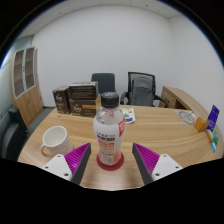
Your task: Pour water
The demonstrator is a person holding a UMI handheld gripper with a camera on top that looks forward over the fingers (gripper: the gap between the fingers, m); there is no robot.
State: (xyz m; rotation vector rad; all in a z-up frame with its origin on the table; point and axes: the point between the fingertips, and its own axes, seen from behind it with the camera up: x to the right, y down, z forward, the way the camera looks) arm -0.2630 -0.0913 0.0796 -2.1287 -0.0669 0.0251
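Observation:
A clear plastic water bottle with a black cap and a white and red label stands upright on a red coaster on the wooden table. A white mug stands on the table to the left of the bottle, beyond my left finger. My gripper is open; the bottle stands between the two purple pads with a gap on each side.
A brown box set stands at the table's far left. Black office chairs stand behind the table. A wooden cabinet is at the left wall, a side desk at the right, and small items lie at the table's right end.

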